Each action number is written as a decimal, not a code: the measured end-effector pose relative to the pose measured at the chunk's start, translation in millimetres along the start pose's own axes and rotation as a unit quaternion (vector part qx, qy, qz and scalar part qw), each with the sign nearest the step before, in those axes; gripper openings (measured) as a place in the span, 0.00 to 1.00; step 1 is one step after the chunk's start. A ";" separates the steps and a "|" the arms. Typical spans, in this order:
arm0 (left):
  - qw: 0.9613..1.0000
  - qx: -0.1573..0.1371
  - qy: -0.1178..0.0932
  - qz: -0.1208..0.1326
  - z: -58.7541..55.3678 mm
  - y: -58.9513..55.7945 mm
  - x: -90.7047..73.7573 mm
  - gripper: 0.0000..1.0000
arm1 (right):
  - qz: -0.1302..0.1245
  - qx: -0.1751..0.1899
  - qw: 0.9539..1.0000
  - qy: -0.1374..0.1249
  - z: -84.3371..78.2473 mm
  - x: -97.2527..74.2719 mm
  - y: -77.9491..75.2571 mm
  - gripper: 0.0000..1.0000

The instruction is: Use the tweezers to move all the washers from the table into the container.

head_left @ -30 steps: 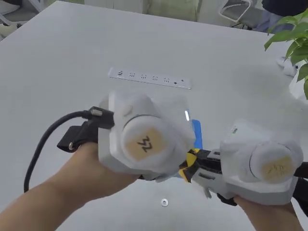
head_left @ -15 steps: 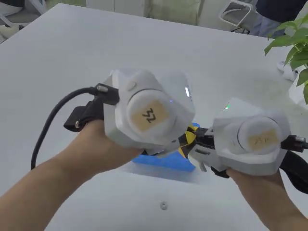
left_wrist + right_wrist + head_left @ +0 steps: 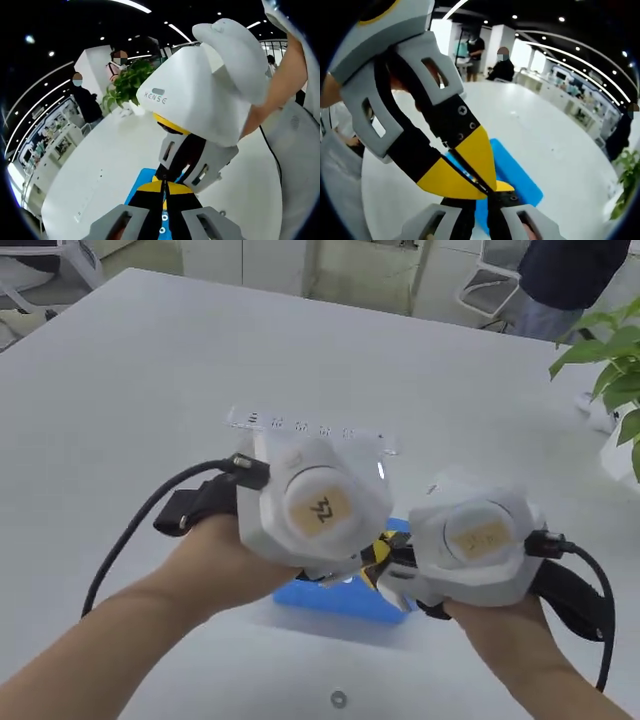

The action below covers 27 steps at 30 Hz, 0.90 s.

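Since half a second before, the left gripper [image 3: 164, 192] and right gripper [image 3: 166, 171] had stayed nose to nose above the shallow blue rectangular container [image 3: 330, 597]. The head view itself had shifted, so the long white power strip [image 3: 300, 423] showed beyond them. The left gripper's yellow-and-black jaws were pressed together; whether they held anything, and whether the right's were closed, I could not tell. The small round metal washer [image 3: 338, 699] lay on the white table [image 3: 130, 390] in front of the container, apart from it, as before. A leafy green plant [image 3: 605, 340] stood at the table's far right. A person in dark clothes [image 3: 565, 275] stood beyond its far edge.
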<state>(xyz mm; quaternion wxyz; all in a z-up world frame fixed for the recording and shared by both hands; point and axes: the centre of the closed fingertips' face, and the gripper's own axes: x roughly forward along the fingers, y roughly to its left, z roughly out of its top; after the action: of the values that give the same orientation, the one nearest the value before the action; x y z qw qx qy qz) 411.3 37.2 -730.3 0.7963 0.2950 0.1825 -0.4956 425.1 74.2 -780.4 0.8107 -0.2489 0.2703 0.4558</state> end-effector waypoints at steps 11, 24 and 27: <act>1.000 -0.013 0.019 -0.020 -18.9 -3.5 10.8 0.00 | 0.016 0.003 1.000 0.027 -15.0 14.7 4.0 0.04; 1.000 -0.025 0.007 -0.005 -13.9 -0.4 1.2 0.00 | -0.006 0.022 1.000 0.013 -10.4 6.3 0.7 0.06; 1.000 -0.029 -0.003 0.003 -6.6 -0.2 -7.1 0.00 | -0.017 0.023 1.000 0.001 -1.9 -2.9 0.4 0.06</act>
<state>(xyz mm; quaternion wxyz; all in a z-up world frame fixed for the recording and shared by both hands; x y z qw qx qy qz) 408.0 46.2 -731.2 0.8065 0.2707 0.1939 -0.4886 423.0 71.5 -779.9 0.8236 -0.2355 0.2773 0.4352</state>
